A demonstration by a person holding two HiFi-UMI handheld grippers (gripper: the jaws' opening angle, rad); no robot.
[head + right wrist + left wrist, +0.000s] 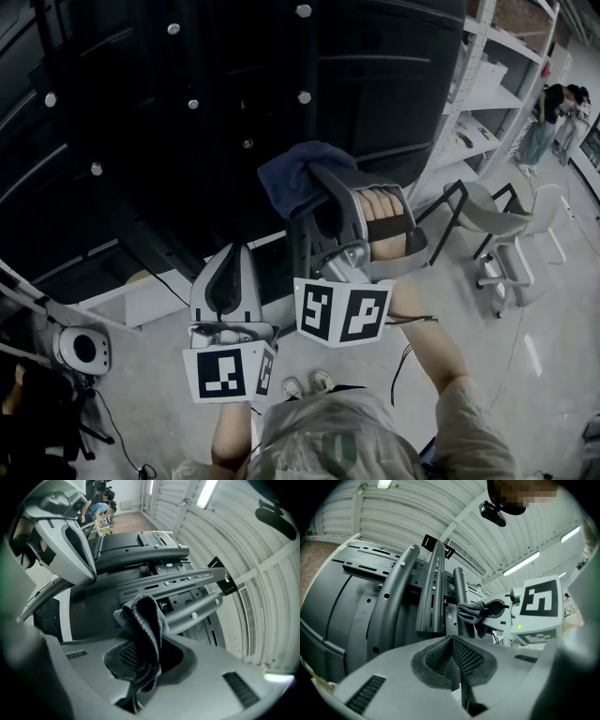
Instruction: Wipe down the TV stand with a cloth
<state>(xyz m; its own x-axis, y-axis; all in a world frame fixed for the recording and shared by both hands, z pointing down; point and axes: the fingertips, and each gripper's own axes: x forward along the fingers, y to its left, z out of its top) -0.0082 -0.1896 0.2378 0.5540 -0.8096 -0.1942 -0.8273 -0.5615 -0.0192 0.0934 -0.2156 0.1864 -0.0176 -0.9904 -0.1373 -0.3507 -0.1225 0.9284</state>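
Observation:
The black TV stand with the back of a dark screen fills the upper left of the head view; its grey mounting bars run across both gripper views. A dark blue cloth is bunched in my right gripper, which is shut on it and holds it against the stand's back. My left gripper hovers lower left of it, shut with nothing between its pads. The cloth also shows in the left gripper view.
White shelving stands at the right, with a grey chair on the floor before it. Two people stand far right. A white round device and cables lie at the lower left.

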